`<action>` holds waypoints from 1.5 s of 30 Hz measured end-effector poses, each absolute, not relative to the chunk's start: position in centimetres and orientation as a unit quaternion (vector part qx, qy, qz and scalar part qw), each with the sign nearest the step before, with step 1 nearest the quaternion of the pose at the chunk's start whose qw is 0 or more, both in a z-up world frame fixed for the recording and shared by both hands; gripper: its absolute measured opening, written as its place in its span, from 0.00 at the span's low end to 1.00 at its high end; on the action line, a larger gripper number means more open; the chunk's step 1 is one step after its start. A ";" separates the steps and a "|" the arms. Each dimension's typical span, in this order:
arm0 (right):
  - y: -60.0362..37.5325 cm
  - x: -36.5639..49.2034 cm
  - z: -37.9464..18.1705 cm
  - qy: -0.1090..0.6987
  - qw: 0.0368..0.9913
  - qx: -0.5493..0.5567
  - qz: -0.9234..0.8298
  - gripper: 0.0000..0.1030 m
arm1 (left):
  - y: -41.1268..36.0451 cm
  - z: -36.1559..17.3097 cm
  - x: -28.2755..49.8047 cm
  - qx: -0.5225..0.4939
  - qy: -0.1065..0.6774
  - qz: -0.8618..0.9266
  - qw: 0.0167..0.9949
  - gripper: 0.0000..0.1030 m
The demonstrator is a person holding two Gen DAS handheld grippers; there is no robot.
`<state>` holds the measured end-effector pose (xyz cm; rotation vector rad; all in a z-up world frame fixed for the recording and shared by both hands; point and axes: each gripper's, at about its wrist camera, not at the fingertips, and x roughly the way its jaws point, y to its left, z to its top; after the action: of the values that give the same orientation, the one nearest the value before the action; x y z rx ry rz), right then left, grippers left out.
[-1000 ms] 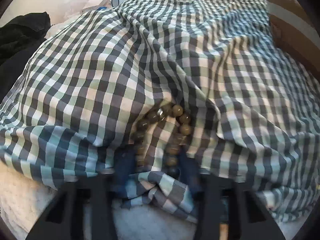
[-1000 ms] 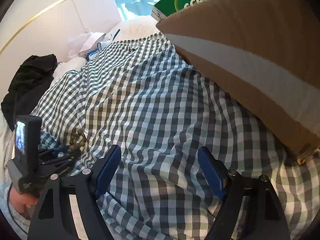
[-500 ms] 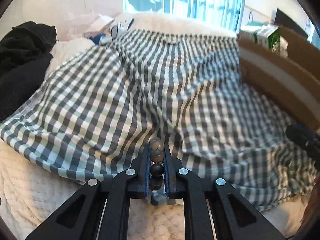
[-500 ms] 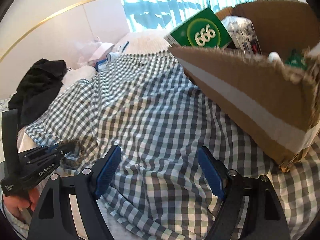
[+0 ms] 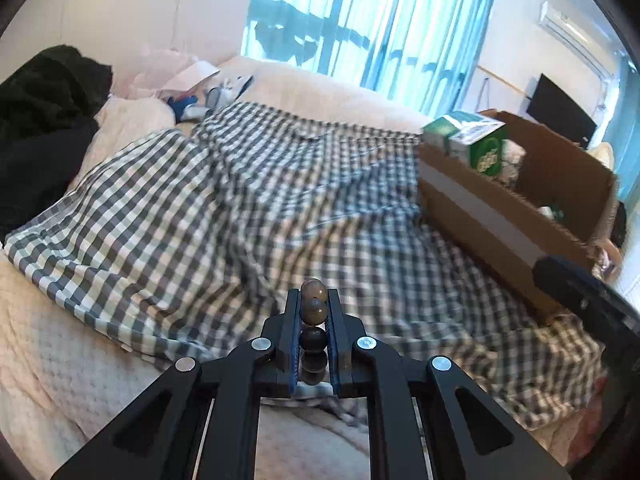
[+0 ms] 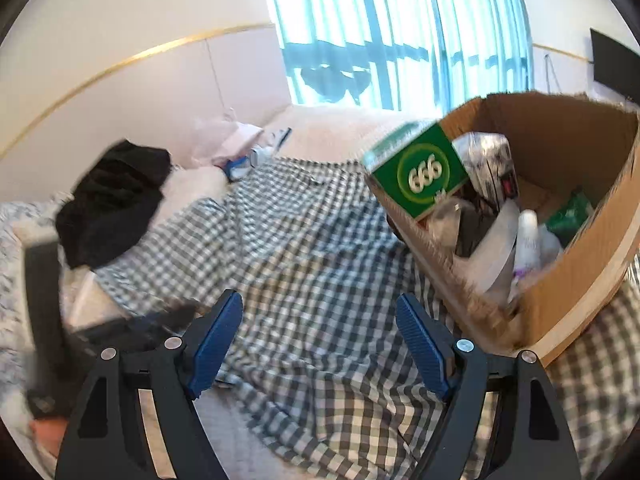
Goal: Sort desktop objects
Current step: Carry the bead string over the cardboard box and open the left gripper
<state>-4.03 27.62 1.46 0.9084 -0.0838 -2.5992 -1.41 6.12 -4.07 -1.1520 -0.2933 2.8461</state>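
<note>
The left tongs (image 5: 313,322) clamp a string of brown beads (image 5: 314,312) between their blue pads, held above the checked cloth (image 5: 240,208) spread over the bed, short of the cardboard box (image 5: 516,216) that sits on the cloth's far right. Only a few beads show between the pads; the rest of the strand hangs out of sight below, so how securely it is held cannot be told. The right tongs (image 6: 320,344) stand wide open and empty beside the box's near wall (image 6: 576,280), in which a green carton (image 6: 420,172), a white bottle (image 6: 528,240) and other items are already packed. The likely risk is that round, smooth beads roll out of the narrow pinch on the way to the box, or that the dangling loop snags on the box's rim and pulls the strand free onto the cloth. A release made too early would drop it outside the box.
</note>
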 end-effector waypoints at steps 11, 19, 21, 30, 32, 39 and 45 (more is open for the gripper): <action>35.1 -6.1 12.1 -0.008 0.118 0.276 -0.954 0.85 | 11.6 4.5 -3.1 -0.325 -0.107 0.936 0.085 0.11; 42.1 -7.9 11.7 -0.065 0.054 0.273 -0.958 0.85 | 19.4 10.2 -8.3 -0.284 -0.074 0.945 0.143 0.11; 43.5 -8.4 11.2 -0.077 0.041 0.279 -0.956 0.85 | 21.7 10.4 -9.7 -0.283 -0.065 0.945 0.154 0.11; 45.8 -7.6 11.2 -0.086 0.021 0.248 -0.965 0.89 | 27.5 8.4 -13.5 -0.318 -0.035 0.935 0.153 0.75; 46.2 -6.8 11.0 -0.097 0.016 0.240 -0.966 0.89 | 27.0 8.2 -13.3 -0.306 -0.023 0.945 0.117 0.90; 45.8 -3.6 11.5 -0.130 0.031 0.223 -0.966 0.98 | 23.1 10.3 -9.8 -0.270 0.036 0.960 0.060 1.00; 41.6 -0.3 11.6 -0.107 0.050 0.213 -0.970 1.00 | 17.9 12.3 -5.4 -0.255 0.032 0.966 0.025 1.00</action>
<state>-0.34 41.56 11.59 0.6502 -0.3255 -2.9537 -5.44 17.89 12.26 -0.7898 0.0974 2.9878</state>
